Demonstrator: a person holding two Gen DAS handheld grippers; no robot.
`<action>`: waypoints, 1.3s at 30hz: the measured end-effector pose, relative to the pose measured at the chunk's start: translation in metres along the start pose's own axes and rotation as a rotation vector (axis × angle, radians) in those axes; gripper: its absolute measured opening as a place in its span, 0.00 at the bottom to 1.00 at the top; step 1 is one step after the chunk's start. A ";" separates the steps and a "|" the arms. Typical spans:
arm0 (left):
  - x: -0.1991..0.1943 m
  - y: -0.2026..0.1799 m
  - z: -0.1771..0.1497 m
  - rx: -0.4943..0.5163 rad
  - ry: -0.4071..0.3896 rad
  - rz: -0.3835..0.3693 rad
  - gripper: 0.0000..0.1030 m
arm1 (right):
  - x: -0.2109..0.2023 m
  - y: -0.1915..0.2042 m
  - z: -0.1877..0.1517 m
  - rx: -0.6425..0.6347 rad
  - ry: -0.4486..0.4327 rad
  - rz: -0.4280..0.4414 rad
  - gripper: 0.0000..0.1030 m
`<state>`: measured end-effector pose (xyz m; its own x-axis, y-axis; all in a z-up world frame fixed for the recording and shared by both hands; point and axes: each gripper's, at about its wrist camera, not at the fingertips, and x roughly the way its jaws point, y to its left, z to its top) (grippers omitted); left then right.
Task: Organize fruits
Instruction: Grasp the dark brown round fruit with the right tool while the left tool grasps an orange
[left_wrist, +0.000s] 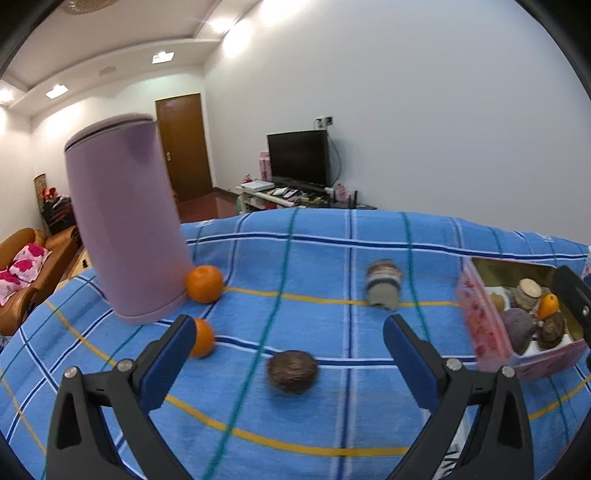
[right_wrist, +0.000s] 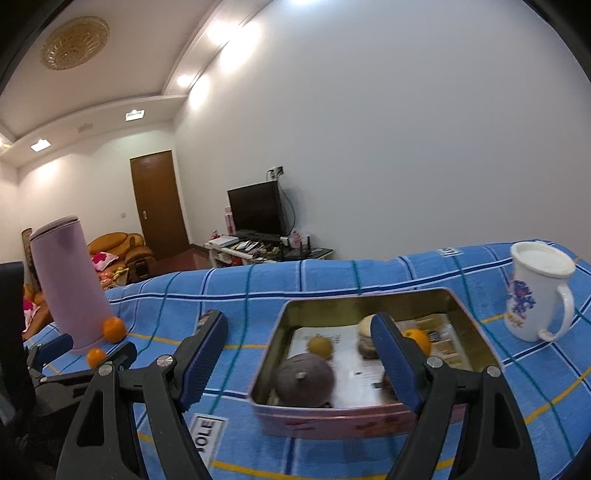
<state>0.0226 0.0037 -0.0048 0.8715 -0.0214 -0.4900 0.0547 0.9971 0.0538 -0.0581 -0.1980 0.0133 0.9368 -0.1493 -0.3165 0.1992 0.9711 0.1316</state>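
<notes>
**Both grippers spread and empty over the blue cloth**

In the left wrist view the left gripper (left_wrist: 288, 332) has its jaws spread wide with nothing between the pads. A dark brown round fruit (left_wrist: 292, 371) lies on the blue checked cloth (left_wrist: 314, 266) just ahead of the gap, at 12 o'clock. One orange (left_wrist: 204, 283) touches the foot of the tall lilac canister (left_wrist: 125, 221) at 10 o'clock; a second orange (left_wrist: 202, 338) sits just behind the left finger. A striped blurred item (left_wrist: 384, 282) lies at 1 o'clock, with open cloth around it. The pink tin (left_wrist: 484, 328) sits at 3 o'clock, near the cloth's right side.

In the right wrist view the right gripper (right_wrist: 299, 354) is also spread, gripping nothing. The tin's near wall (right_wrist: 332, 419) lies between its fingers; inside are a purple fruit (right_wrist: 304, 378), a small yellow one (right_wrist: 320, 346) and an orange (right_wrist: 419, 340). A white lidded mug (right_wrist: 535, 291) stands at 2 o'clock, near the cloth's far edge and apart from the tin
</notes>
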 end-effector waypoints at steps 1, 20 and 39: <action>0.001 0.004 0.000 -0.007 0.005 0.005 1.00 | 0.001 0.004 -0.001 -0.003 0.003 0.006 0.78; 0.044 0.130 0.008 -0.195 0.118 0.123 1.00 | 0.037 0.083 -0.017 -0.089 0.186 0.171 0.78; 0.058 0.154 0.005 -0.214 0.167 0.052 1.00 | 0.112 0.184 -0.052 -0.227 0.567 0.306 0.46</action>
<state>0.0846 0.1552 -0.0204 0.7768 0.0249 -0.6293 -0.1079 0.9897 -0.0940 0.0683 -0.0258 -0.0466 0.6334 0.1992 -0.7478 -0.1744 0.9782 0.1129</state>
